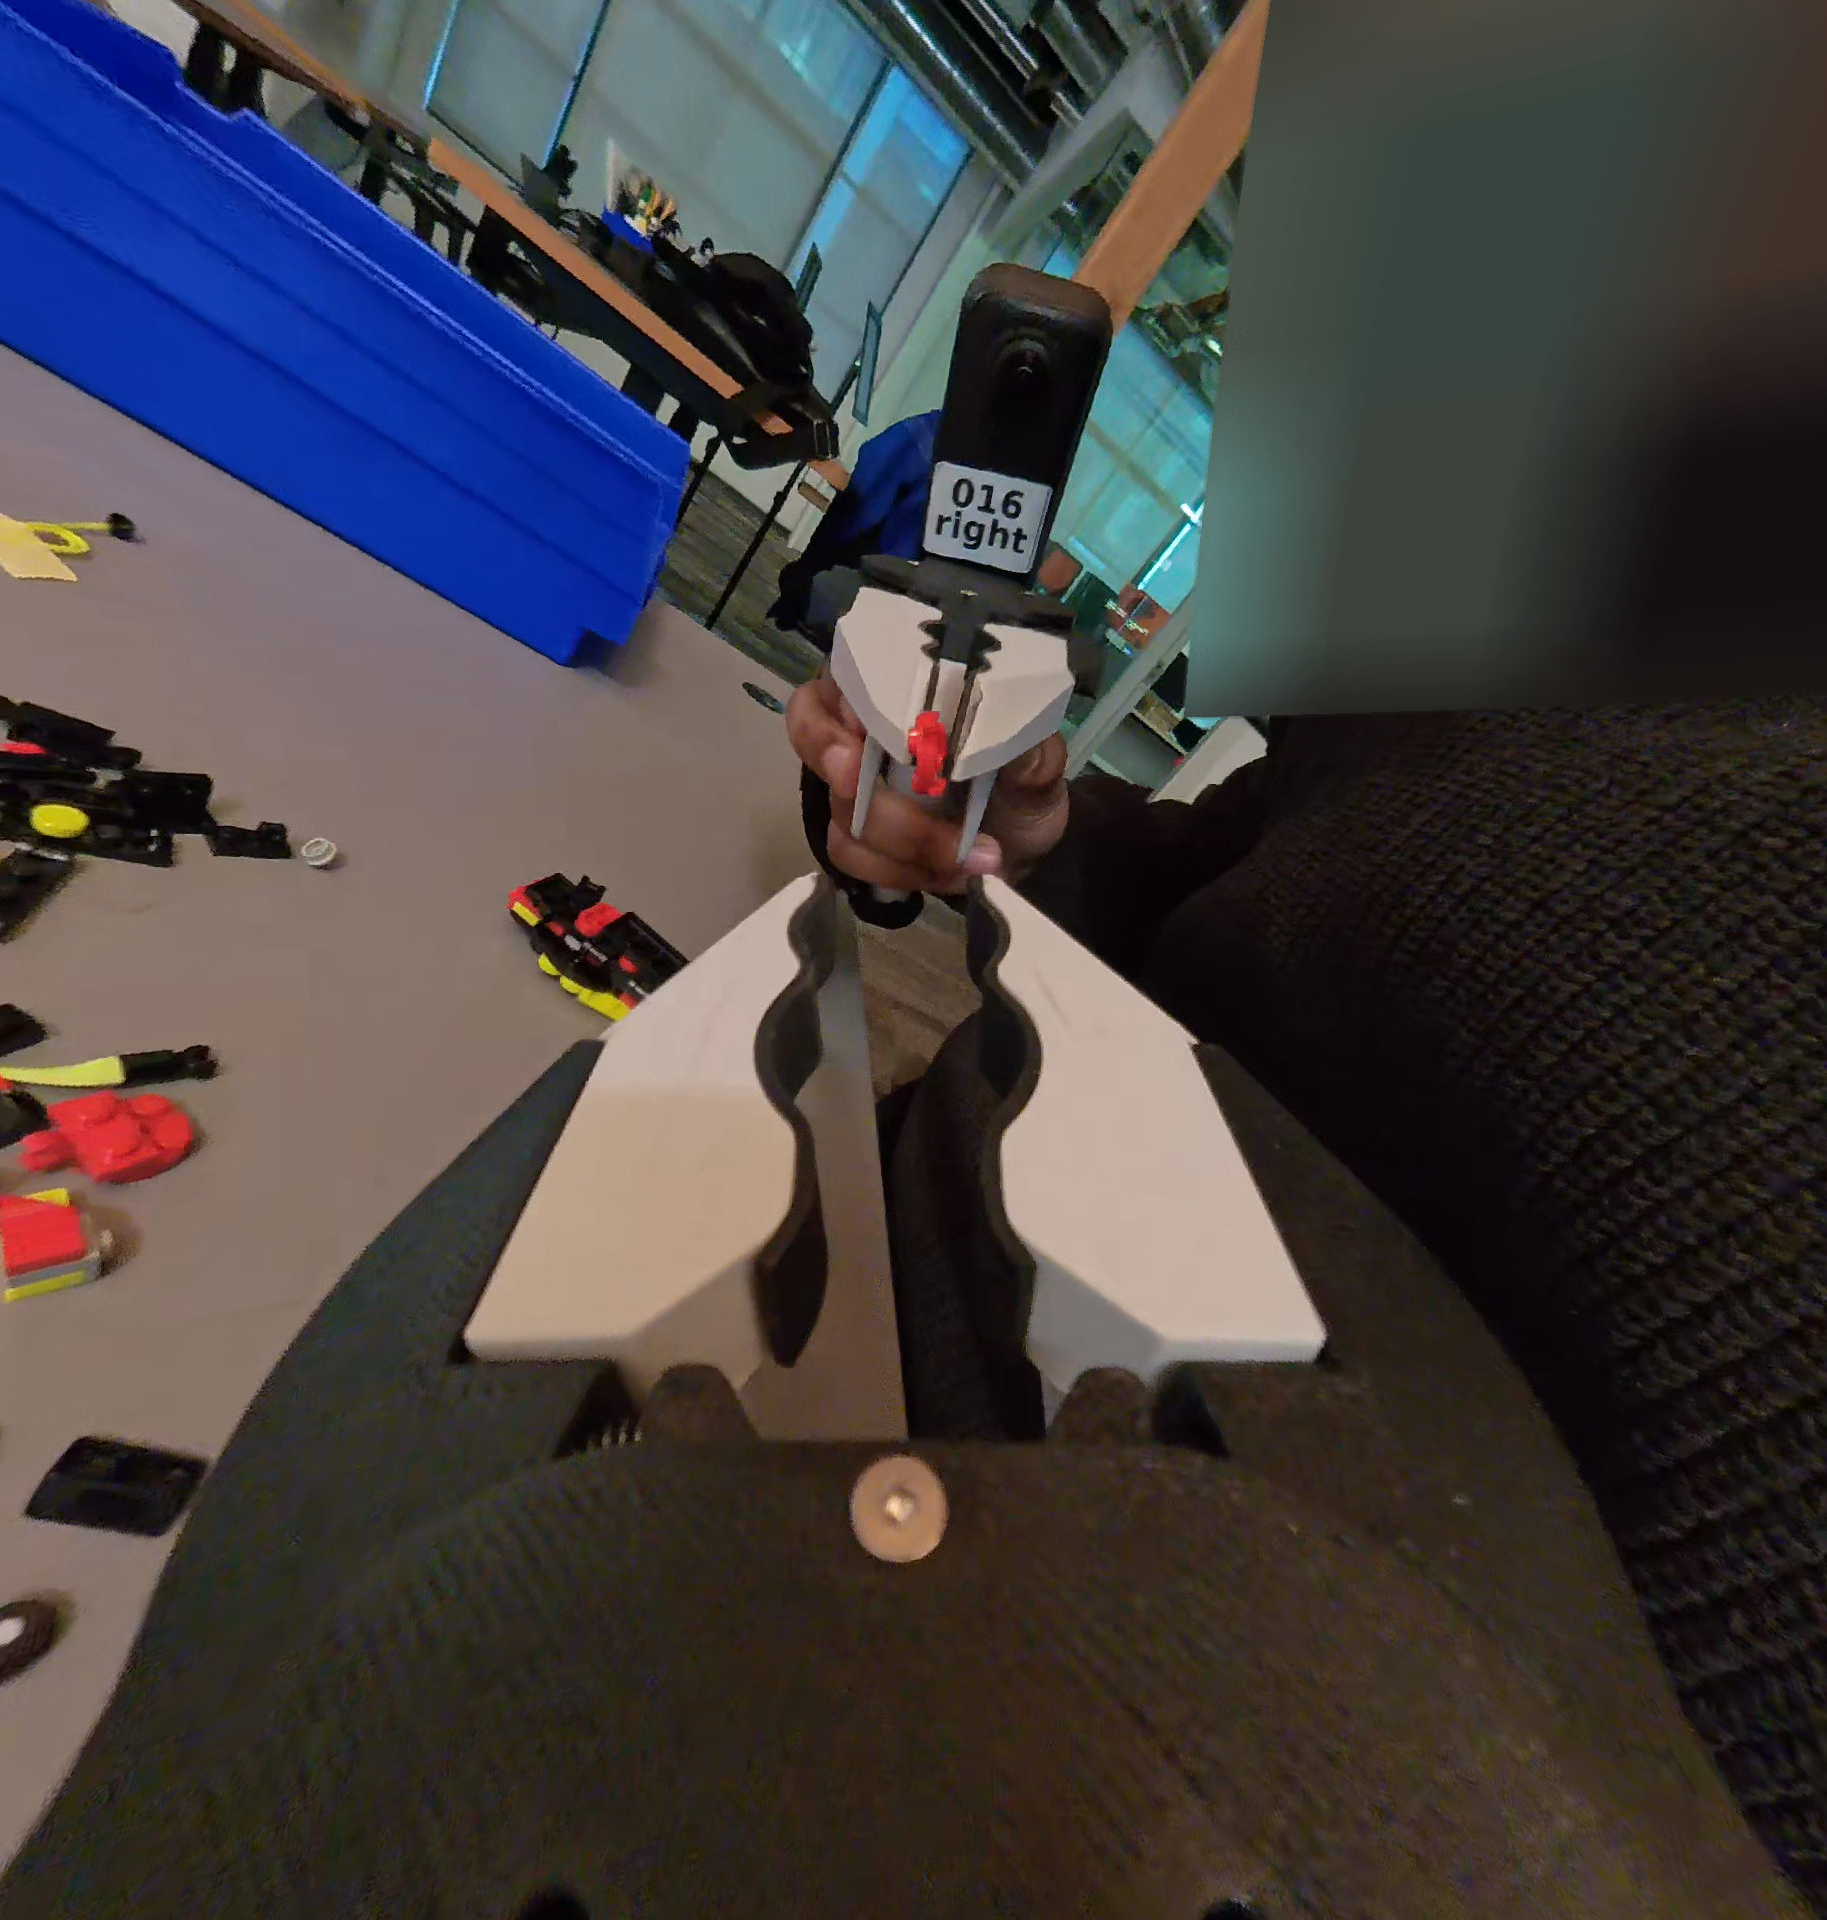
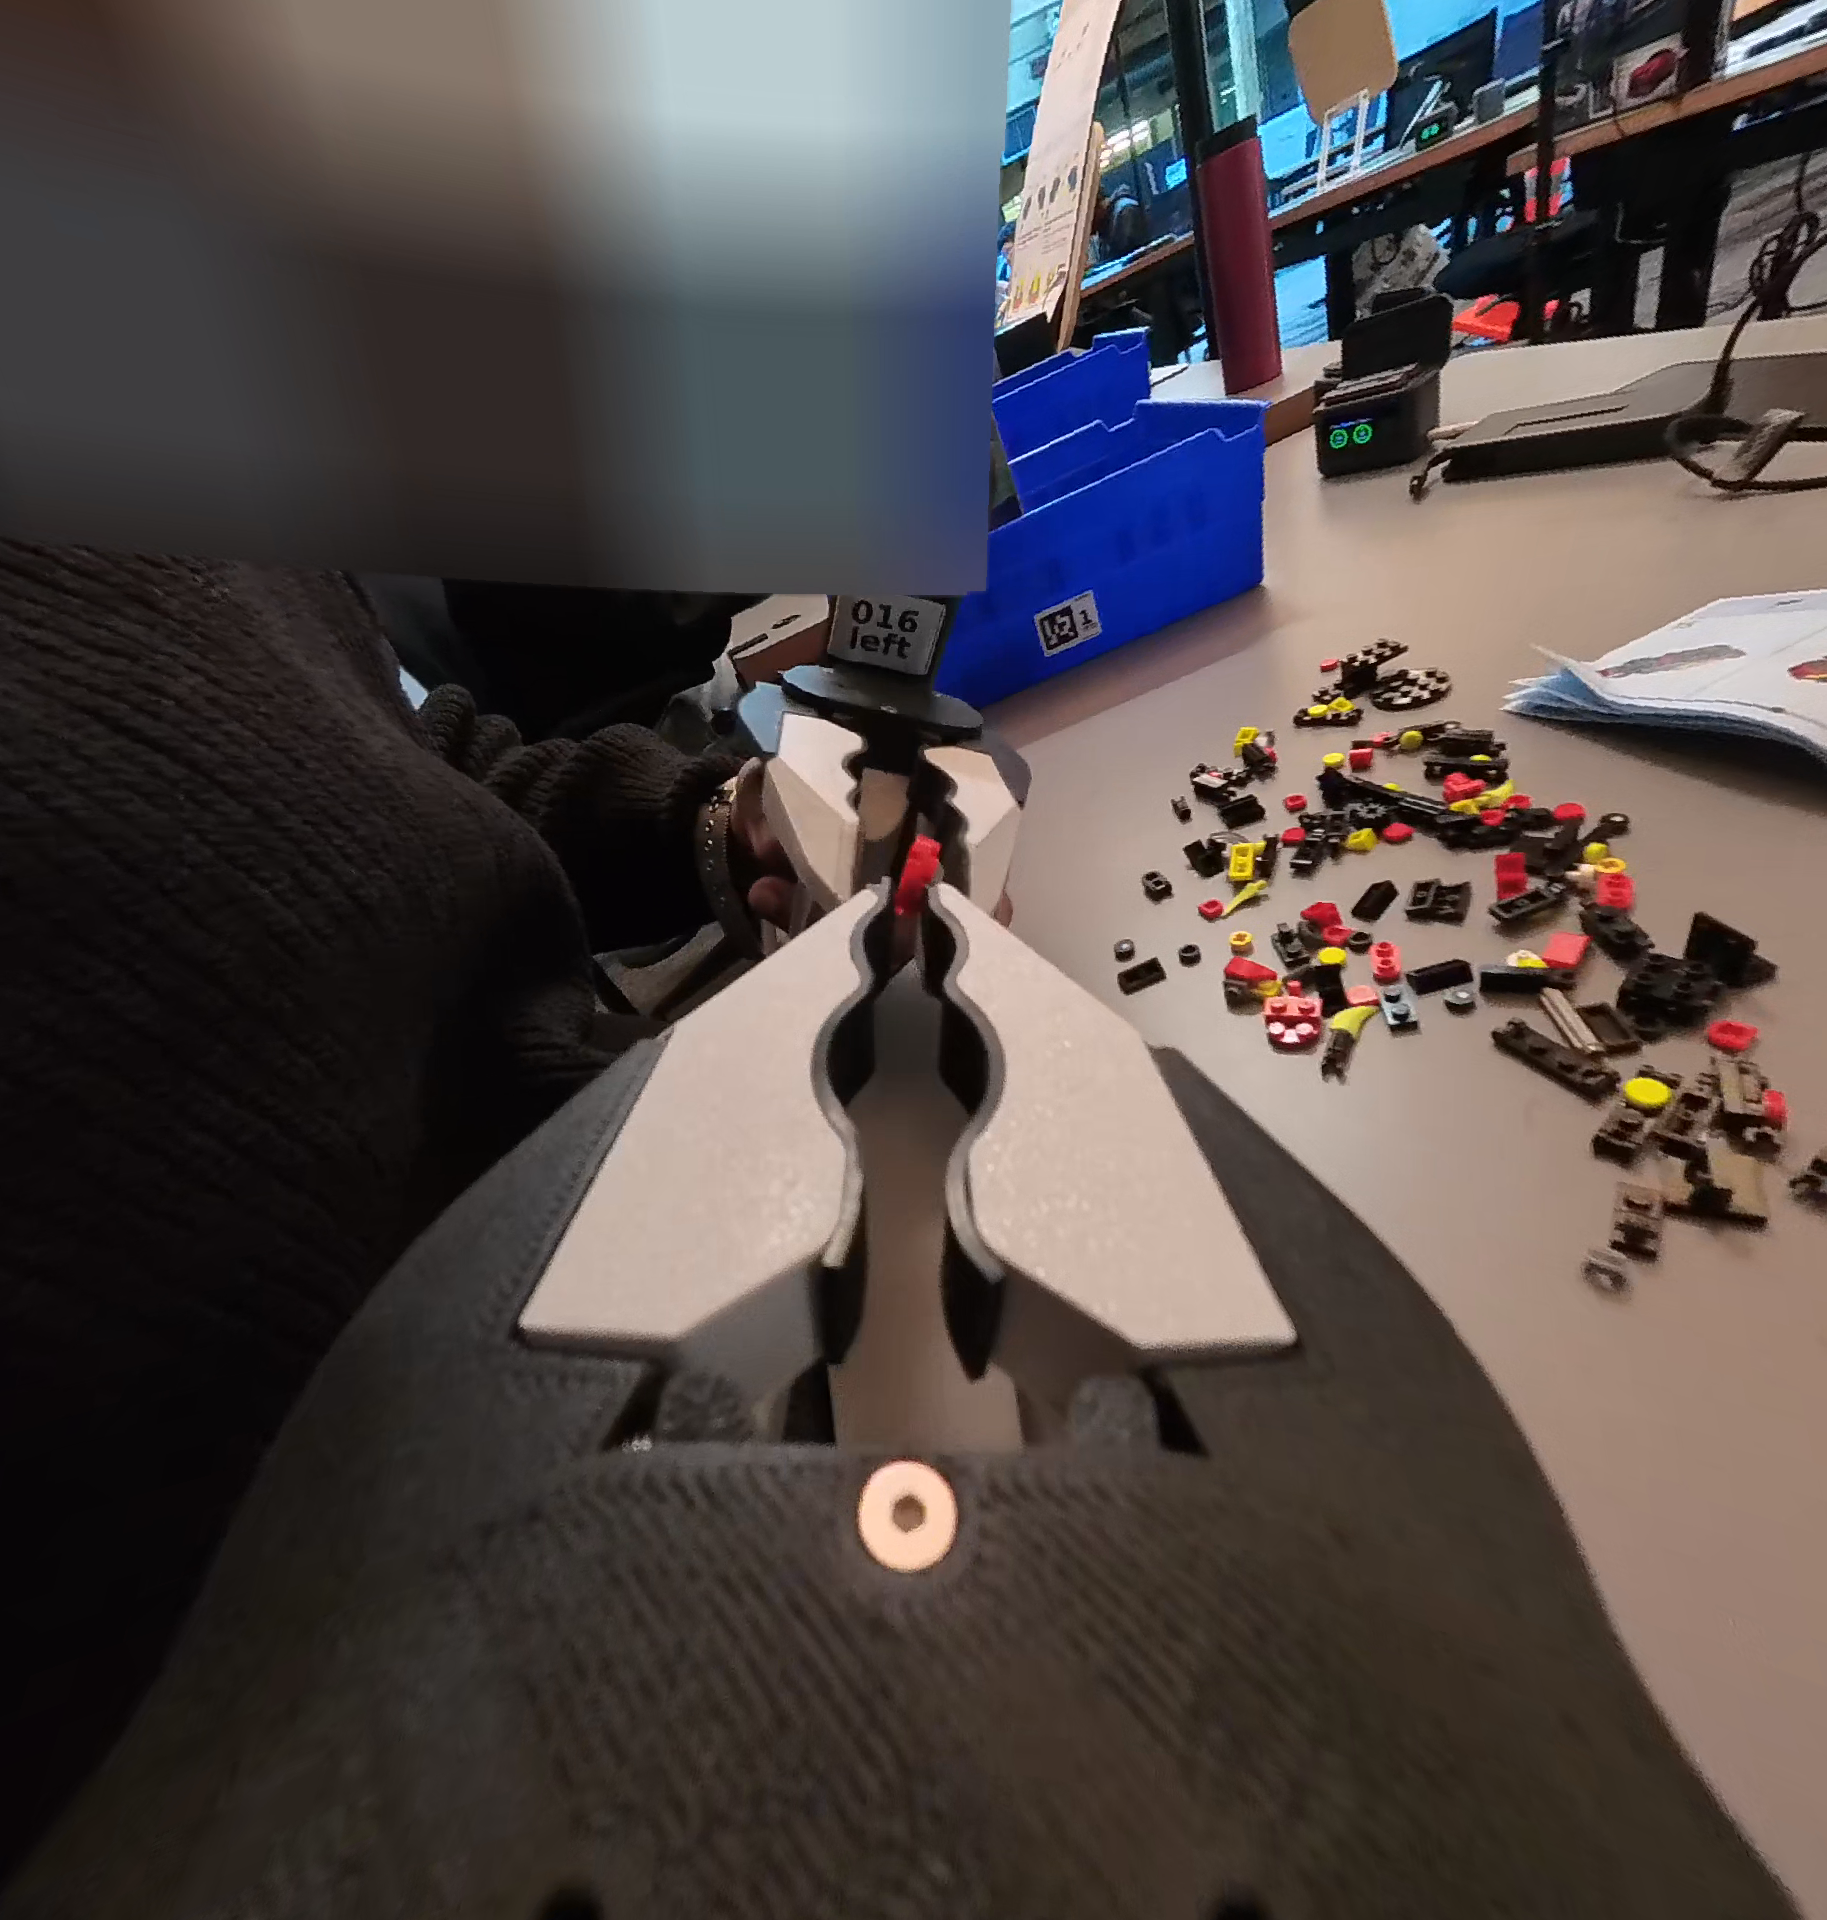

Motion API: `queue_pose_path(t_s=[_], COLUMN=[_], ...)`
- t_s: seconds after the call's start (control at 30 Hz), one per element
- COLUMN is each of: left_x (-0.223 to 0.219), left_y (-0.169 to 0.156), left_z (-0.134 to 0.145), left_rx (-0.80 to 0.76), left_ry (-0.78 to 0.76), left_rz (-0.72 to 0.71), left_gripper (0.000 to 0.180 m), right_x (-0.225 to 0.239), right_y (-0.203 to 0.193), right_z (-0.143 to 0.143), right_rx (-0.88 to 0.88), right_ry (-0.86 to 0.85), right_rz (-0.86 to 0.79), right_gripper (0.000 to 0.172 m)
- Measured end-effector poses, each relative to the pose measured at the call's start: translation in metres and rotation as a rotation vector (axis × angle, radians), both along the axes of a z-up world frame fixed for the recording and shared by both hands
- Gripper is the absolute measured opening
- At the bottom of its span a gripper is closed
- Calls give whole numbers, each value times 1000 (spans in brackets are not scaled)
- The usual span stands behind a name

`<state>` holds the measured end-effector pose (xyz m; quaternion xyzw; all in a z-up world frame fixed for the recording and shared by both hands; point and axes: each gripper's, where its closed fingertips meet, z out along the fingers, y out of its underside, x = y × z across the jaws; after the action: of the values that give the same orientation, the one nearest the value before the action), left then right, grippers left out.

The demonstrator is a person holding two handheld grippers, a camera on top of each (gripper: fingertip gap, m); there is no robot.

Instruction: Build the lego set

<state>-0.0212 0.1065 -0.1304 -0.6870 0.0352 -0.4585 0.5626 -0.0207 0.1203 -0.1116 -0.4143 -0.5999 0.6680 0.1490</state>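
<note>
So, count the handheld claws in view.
2. The left claw stands open and faces the right claw, which is shut on a small red plastic brick piece.

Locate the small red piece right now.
The small red piece is off the table, pinched at the tips of the right gripper, facing the open left gripper in front of the person's dark sweater.

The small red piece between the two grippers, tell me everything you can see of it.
The small red piece is a tiny, knobbly brick part of glossy plastic, longer than wide. It stands roughly upright in the air above the grey table, pinched at the tips of the right gripper. The left gripper's fingers stand apart, just short of it.
</note>
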Motion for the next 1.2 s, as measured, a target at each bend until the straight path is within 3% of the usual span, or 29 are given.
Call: queue_pose_path(t_s=[0.4, 0.5, 0.63, 0.87, 1.07, 1.2], left_x=[3, 7, 13, 34, 38, 52], left_y=[11, 16, 24, 37, 40, 40], left_z=[-31, -35, -48, -69, -77, -84], left_rx=[-93, -111, -183, -310, -360, -428], left_ry=[106, 126, 198, 287, 314, 245], left_rz=[-13, -1, 24, 67, 90, -1], left_gripper=[27, 29, 37, 43, 48, 45], right_x=[-9, -9, 3, 25, 38, 35], right_y=[26, 41, 73, 112, 116, 107], right_z=[-1, 5, 35, 33, 26, 21], right_rx=[-85, -94, -134, -85, -102, -136], right_ry=[-29, -5, 141, 122, 88, 59], right_rz=[-71, -141, -287, -433, -437, -391], right_gripper=[2, 2, 3, 1, 2, 2])
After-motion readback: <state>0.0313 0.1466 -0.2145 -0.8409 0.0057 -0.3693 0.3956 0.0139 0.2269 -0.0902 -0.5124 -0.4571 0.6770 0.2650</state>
